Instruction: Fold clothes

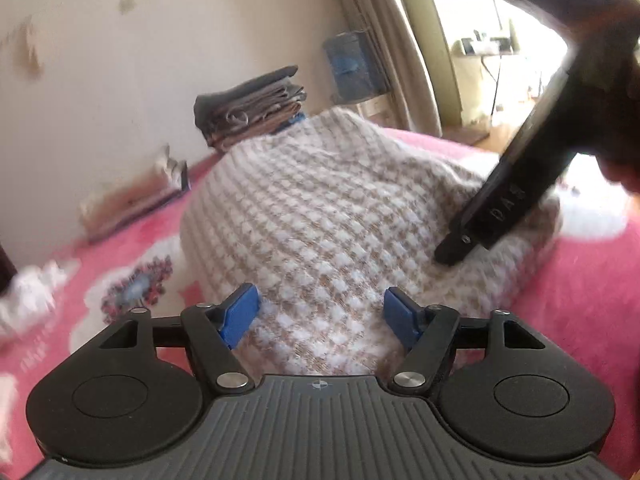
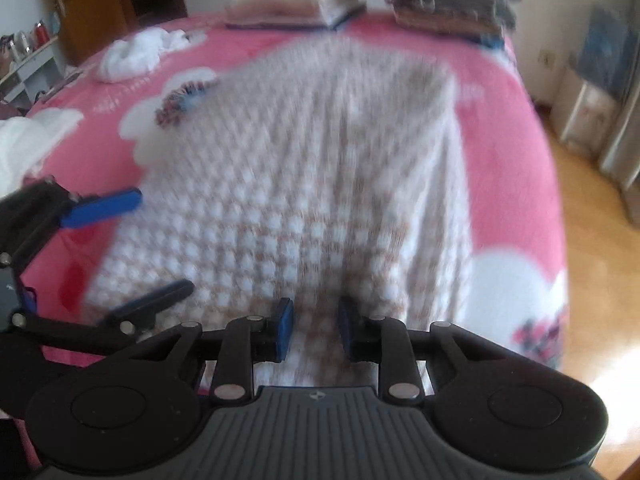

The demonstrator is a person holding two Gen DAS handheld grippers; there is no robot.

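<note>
A beige-and-white knitted sweater [image 1: 320, 200] [image 2: 300, 160] lies spread on the pink bed. My left gripper [image 1: 320, 316] is open, its blue pads [image 1: 240, 316] wide apart over the sweater's near edge; in the right wrist view the left gripper [image 2: 166, 240] shows at the left, also open. My right gripper [image 2: 315, 324] is shut on a raised fold of the sweater, and the cloth's creases run toward it. In the left wrist view the right gripper [image 1: 452, 254] comes down from the upper right onto the sweater's right side. Both views are motion-blurred.
The pink bedspread [image 1: 580, 300] [image 2: 508, 128] has white flower prints. A dark stack of folded clothes [image 1: 248, 108] [image 2: 448, 4] and a lighter folded pile [image 1: 136, 196] [image 2: 296, 4] sit by the wall. A crumpled white garment [image 2: 132, 52] lies at the left. Wooden floor [image 2: 600, 260] lies beyond the bed's right edge.
</note>
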